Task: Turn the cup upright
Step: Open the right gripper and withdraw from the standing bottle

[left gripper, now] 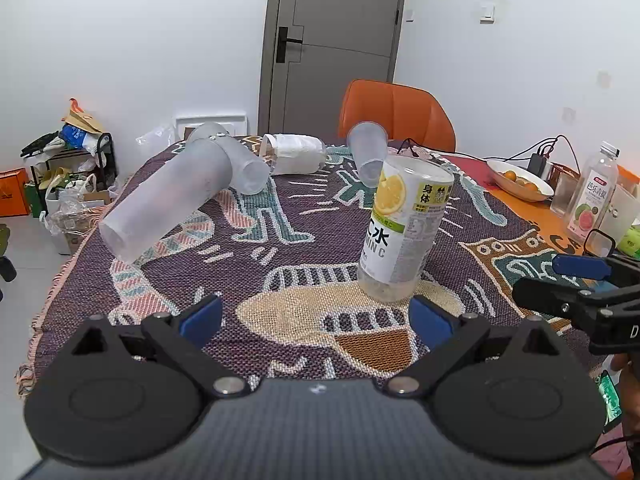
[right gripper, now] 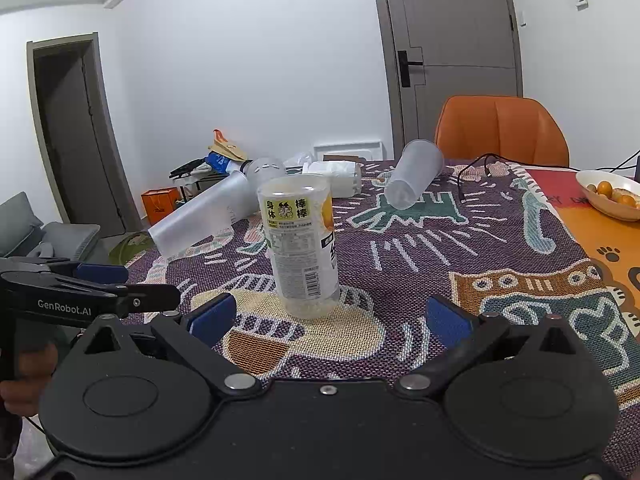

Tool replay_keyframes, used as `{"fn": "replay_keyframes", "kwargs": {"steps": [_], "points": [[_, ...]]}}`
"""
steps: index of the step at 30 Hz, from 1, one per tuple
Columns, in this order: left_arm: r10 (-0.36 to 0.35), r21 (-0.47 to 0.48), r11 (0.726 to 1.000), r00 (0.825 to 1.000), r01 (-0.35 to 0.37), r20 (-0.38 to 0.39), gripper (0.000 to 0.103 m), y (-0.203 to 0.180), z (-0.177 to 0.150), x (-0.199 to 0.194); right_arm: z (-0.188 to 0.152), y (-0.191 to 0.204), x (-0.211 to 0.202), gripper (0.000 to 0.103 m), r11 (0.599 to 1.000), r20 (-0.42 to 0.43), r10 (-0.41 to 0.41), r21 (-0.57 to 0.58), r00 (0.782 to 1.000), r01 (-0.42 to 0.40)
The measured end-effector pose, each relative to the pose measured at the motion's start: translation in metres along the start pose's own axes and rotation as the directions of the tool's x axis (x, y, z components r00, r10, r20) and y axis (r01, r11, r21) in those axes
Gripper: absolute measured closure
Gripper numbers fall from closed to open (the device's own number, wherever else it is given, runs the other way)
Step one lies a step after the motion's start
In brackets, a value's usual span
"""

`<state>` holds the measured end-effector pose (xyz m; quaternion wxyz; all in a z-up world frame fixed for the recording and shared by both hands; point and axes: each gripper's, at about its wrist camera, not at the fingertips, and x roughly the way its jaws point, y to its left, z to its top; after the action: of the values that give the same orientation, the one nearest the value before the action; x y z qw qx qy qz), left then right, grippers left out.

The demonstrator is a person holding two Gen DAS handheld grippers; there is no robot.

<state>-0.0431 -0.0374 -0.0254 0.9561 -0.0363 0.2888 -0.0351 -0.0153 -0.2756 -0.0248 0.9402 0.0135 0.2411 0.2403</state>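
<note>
A clear cup with a lemon label (left gripper: 402,232) stands on the patterned tablecloth (left gripper: 280,240), mouth up, leaning a little; it also shows in the right wrist view (right gripper: 300,248). My left gripper (left gripper: 316,318) is open and empty just in front of it, the cup by its right finger. My right gripper (right gripper: 330,316) is open and empty, the cup between and just beyond its fingertips. Several frosted cups lie on their sides: a tall one (left gripper: 168,204), one behind it (left gripper: 240,160) and one at the back (left gripper: 370,152).
A white-wrapped jar (left gripper: 296,154) lies at the far edge. An orange chair (left gripper: 396,114) stands behind the table. A bowl of oranges (left gripper: 520,180), cables, a guava drink bottle (left gripper: 592,196) and containers sit at the right. Bags clutter the floor at left.
</note>
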Motion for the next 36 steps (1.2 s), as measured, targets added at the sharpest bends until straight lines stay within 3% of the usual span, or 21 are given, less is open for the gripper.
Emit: {"fn": "replay_keyframes", "kwargs": {"steps": [36], "points": [[0.003,0.002,1.000,1.000,-0.003,0.012,0.004,-0.0017,0.0017,-0.0003,-0.0020,-0.0029,0.0032,0.000,0.999,-0.005,-0.031,0.010,1.000,0.031]]}}
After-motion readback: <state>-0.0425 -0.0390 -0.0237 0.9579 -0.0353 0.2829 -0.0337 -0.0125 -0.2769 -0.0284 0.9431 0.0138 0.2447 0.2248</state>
